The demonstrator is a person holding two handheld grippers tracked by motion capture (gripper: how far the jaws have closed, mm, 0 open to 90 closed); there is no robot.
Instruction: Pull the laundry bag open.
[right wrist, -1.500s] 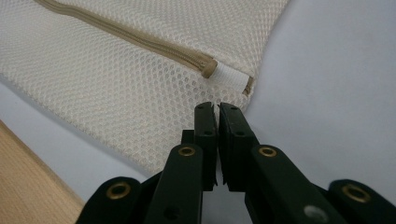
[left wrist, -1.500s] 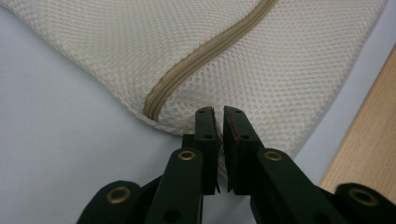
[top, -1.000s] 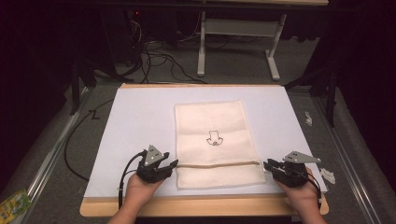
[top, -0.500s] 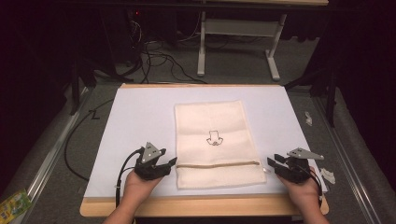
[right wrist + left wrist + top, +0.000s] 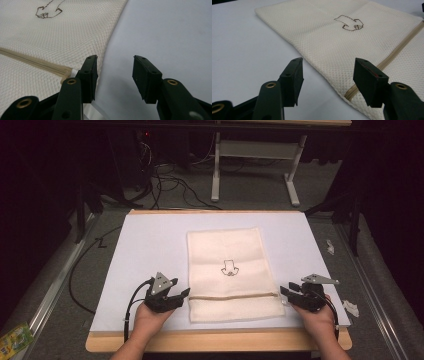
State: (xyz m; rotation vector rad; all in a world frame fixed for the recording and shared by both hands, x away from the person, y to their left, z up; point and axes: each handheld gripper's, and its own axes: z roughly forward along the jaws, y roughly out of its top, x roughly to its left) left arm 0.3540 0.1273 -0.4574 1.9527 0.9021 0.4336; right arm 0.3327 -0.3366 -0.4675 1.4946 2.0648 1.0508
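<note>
- High view: the mesh bag (image 5: 231, 272) is being left flat mid-sheet, apparently just released.
- Beside the bag's zipper (image 5: 235, 296) ends, the left gripper (image 5: 181, 295) and right gripper (image 5: 286, 291) have just been opening; nothing is being held.
- Next, withdrawal is probably being called for.
- Under the bag, a white sheet (image 5: 150, 255) is covering the wooden table (image 5: 220, 341).

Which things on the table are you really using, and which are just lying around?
Being used:
- mesh bag with its zipper
- left gripper, jaws just opened, nothing between them
- right gripper, jaws just opened, nothing between them
- white mat under the bag

Just lying about:
- white scraps right of the board
- green packet at the bottom left
- cables on the floor behind
</note>
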